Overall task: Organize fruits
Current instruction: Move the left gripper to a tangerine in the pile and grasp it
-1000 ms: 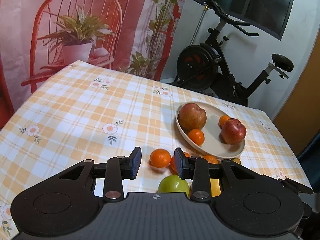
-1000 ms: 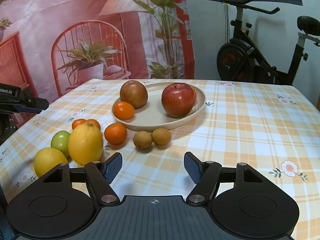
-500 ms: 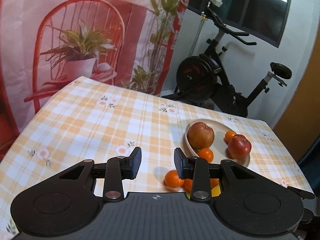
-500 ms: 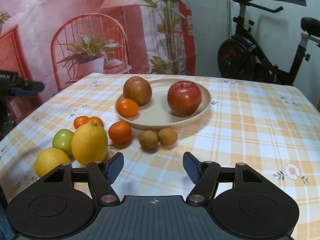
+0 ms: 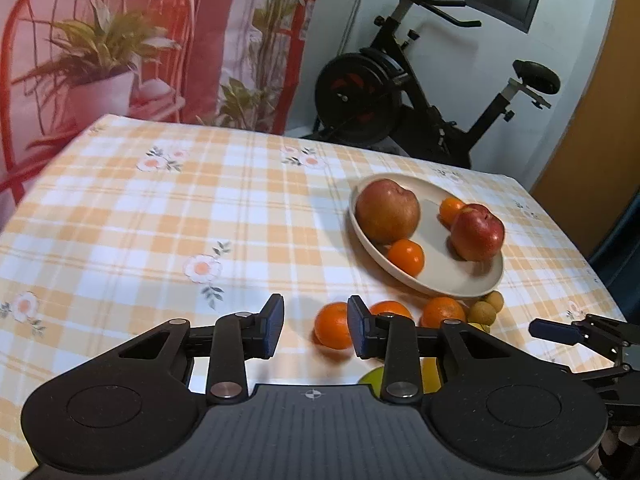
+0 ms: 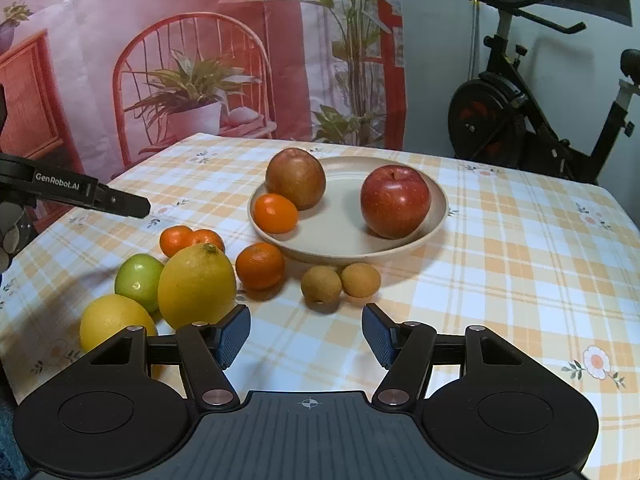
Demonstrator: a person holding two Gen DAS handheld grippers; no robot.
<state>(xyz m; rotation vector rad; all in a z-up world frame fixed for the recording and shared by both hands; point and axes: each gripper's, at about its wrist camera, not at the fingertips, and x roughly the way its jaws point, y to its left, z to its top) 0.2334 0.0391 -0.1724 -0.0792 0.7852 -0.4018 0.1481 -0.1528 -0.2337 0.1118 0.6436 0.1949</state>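
The left gripper (image 5: 315, 332) holds nothing, its jaws narrow but visibly parted; the right gripper (image 6: 306, 334) is closing on empty air. Loose fruit lies beside the plate (image 6: 434, 222): mandarin (image 6: 260, 265), large lemon (image 6: 196, 286), green apple (image 6: 138, 280), two longans (image 6: 322, 289). Risk: the round fruit probably rolls if a jaw nudges it off-centre, and the crowded cluster invites collisions

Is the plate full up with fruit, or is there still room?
Still room. The plate holds only a brownish apple, a red apple and two mandarins, with bare plate between them.
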